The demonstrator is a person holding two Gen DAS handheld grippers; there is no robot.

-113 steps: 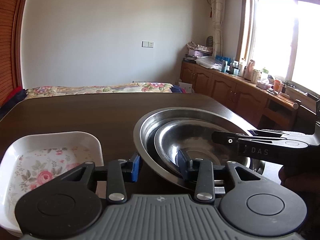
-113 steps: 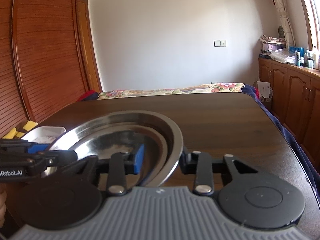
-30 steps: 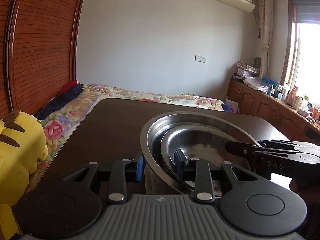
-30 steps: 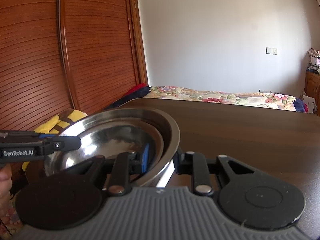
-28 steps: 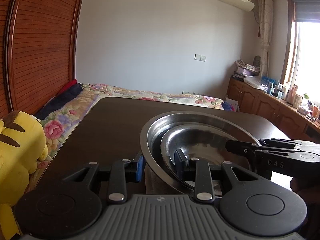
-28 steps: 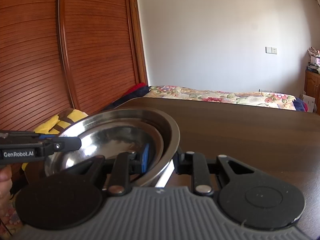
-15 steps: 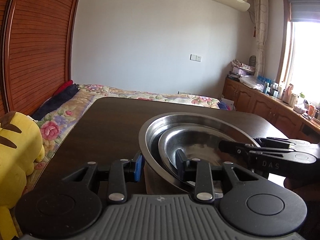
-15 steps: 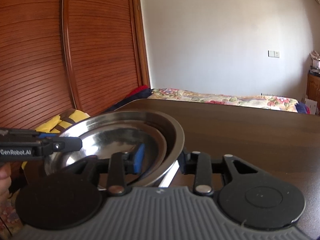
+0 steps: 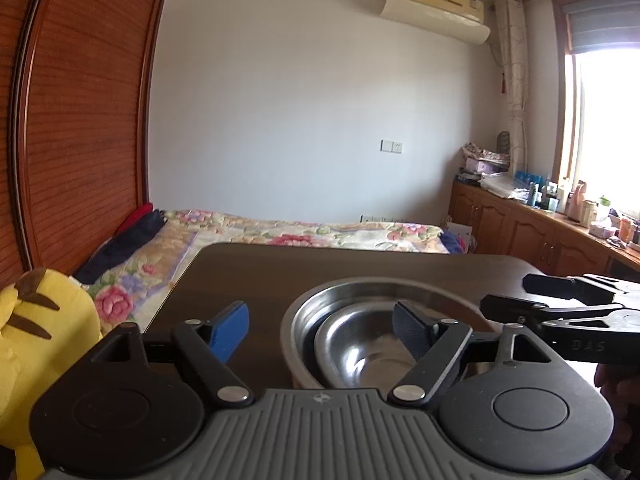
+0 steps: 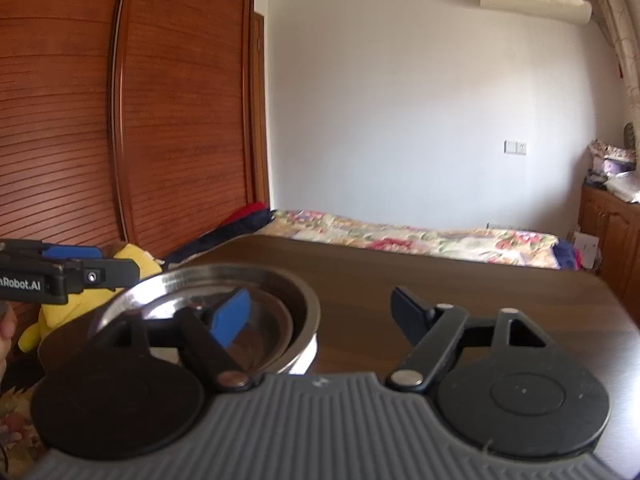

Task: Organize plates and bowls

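Left gripper [image 9: 320, 330]: jaws spread wide, gripping nothing; blue-padded left finger [image 9: 230, 330] over bare tabletop, dark right finger [image 9: 412, 334] above the bowls' interior; whether it touches the metal cannot be told.
Right gripper [image 10: 320, 316]: jaws spread wide, gripping nothing; blue finger [image 10: 231, 316] above the bowl interior, dark finger [image 10: 412, 312] over bare wood to the bowls' right.
Large round stainless-steel bowl [image 9: 304, 320]: resting on the dark brown wooden table [image 9: 260, 276], near its left edge.
Smaller stainless-steel bowl [image 9: 360, 350]: nested inside the large one.
Change from half a second ago: both pairs of jaws then clamped the large bowl's rim from opposite sides; both have released, and the bowls are seen lower in each view.
Open room: bare tabletop behind and to the right of the bowls, up to the far edge.
Left edge: yellow plush toy [image 9: 36, 332] beside the table.
Beyond: floral bedspread [image 9: 304, 232] past the far edge.
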